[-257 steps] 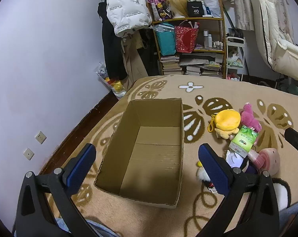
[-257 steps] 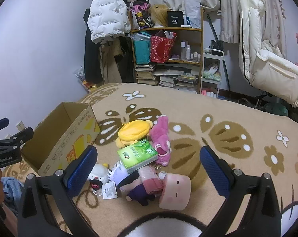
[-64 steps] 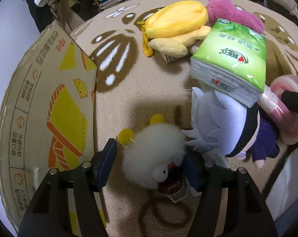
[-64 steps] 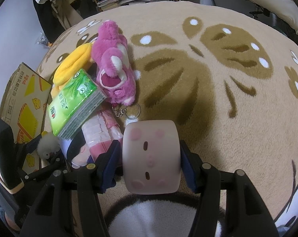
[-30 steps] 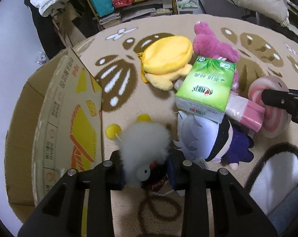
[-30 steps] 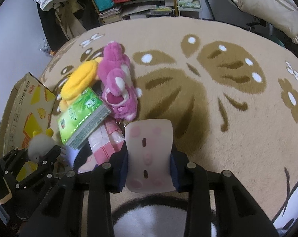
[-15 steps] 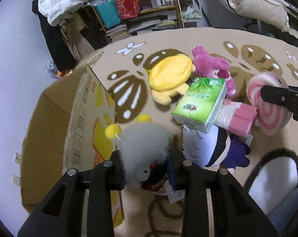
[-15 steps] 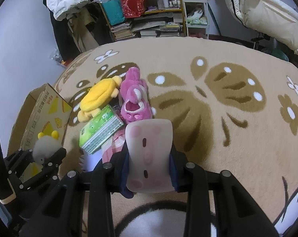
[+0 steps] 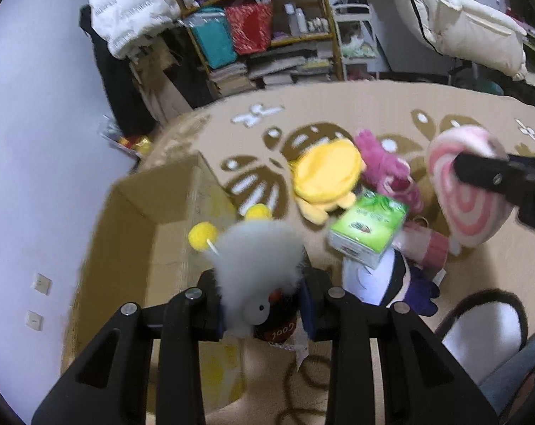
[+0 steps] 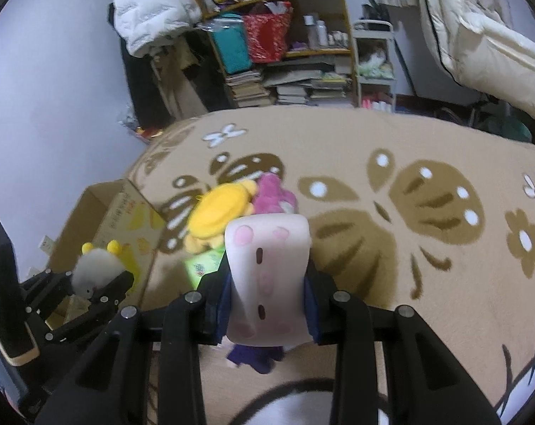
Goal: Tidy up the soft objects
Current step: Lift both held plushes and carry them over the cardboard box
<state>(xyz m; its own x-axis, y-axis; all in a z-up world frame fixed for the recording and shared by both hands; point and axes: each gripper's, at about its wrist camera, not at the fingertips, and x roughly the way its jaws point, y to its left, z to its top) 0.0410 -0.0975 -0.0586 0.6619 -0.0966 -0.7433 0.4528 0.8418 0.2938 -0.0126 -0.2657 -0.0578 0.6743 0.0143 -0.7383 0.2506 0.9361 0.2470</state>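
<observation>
where the carpet met the wall on the left, the open cardboard box lay on the floor, its printed side facing the toys. just right of it, the left gripper had its jaws closed tight on a fluffy white plush with two yellow pom-poms, held clear of the carpet over the box's near edge; a dark tag under it was too blurred to read with any certainty. further right, a yellow plush, a pink plush, a green tissue pack and a white-haired doll lay heaped together on the carpet. at the far right, the right gripper had its jaws partly closed, squeezing both sides of a pale pink roll cushion with a small face, lifted above the heap.
</observation>
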